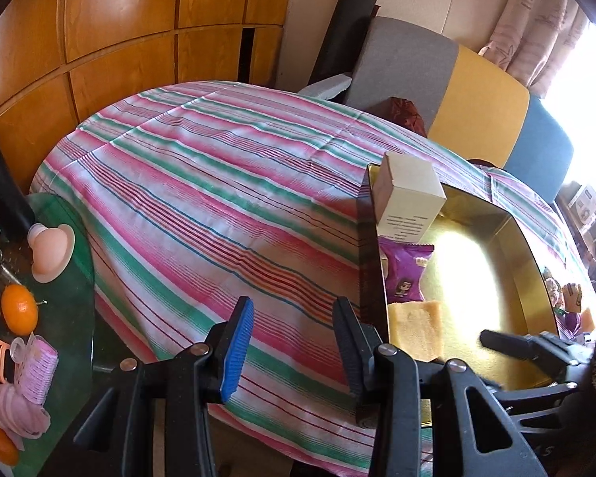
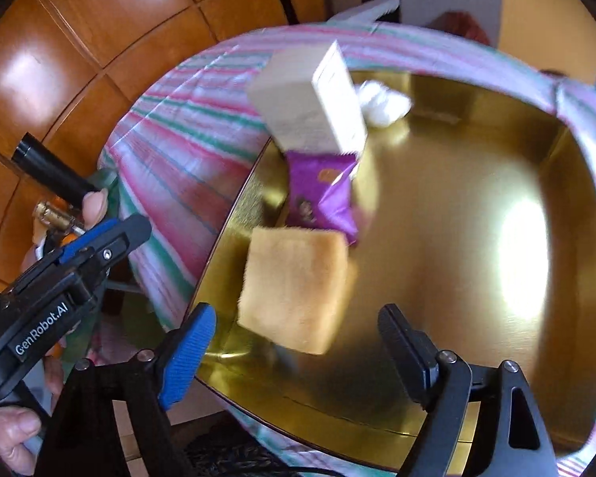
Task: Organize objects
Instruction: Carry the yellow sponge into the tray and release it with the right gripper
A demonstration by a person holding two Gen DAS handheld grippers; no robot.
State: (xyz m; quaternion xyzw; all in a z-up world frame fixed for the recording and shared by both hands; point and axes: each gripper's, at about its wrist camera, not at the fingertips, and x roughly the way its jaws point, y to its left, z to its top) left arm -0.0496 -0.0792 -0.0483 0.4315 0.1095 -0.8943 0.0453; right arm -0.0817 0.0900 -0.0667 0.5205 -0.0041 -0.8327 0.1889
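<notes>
A gold tin box sits on the striped cloth. Inside it lie a yellow sponge, a purple snack packet, a white carton leaning on the left wall, and a white wad. My left gripper is open and empty over the cloth, just left of the box. My right gripper is open and empty, hovering at the box's near edge just short of the sponge. The right gripper also shows in the left wrist view.
A green glass side table at the left holds oranges, a pink suction cup, pink hair rollers and a black tube. Wooden cabinets stand behind. A cushioned bench stands behind the cloth.
</notes>
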